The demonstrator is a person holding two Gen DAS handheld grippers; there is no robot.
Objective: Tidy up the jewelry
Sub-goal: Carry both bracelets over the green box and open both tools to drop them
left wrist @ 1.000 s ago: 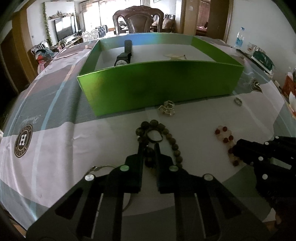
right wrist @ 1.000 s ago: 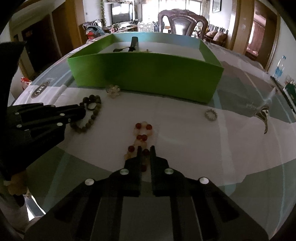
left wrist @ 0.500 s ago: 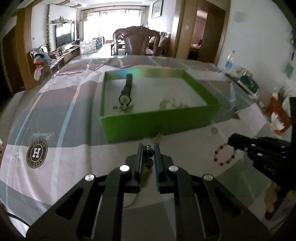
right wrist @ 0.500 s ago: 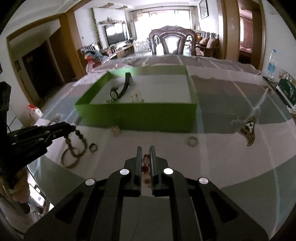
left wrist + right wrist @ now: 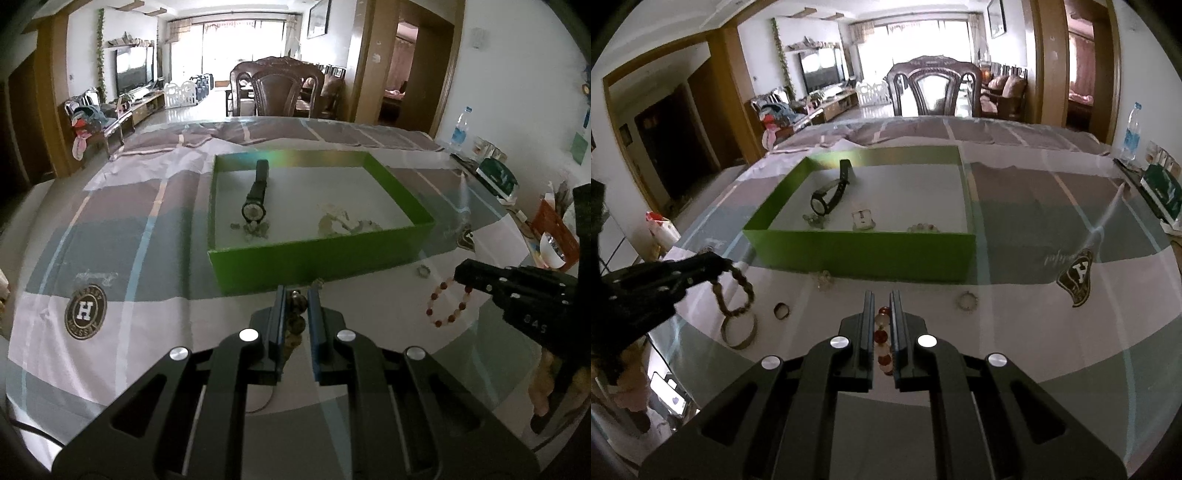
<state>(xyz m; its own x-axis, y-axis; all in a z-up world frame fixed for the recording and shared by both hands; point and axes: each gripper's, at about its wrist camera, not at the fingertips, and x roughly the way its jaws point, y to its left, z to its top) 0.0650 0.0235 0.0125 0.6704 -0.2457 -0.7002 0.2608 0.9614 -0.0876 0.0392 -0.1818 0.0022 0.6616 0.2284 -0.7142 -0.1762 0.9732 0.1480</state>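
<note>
Both grippers are raised above the desk [image 5: 1052,314], each with a bracelet in its jaws.

Left gripper [image 5: 295,295]: jaws closed on a dark brown bead bracelet [image 5: 733,291]. From the right wrist view it hangs off the tips in a figure-eight loop over the cloth, just short of the near-left corner of the green box [image 5: 864,254].

Right gripper [image 5: 882,299]: jaws closed on a red-and-pale bead bracelet [image 5: 447,304]. In the left wrist view it dangles as an open ring below the tips, to the right of the box's near wall.

Inside the box: black wristwatch [image 5: 256,195] toward the left, small pale pieces beside its face, a tangle of light jewelry near the front right.

On the desk before the box: thin bangle [image 5: 738,332], small dark ring [image 5: 781,311], clear crystal piece [image 5: 824,278] close to the box wall, small beaded ring [image 5: 967,301] to the right.

Desk covered in a grey, white and mauve cloth with round crest logos.
</note>
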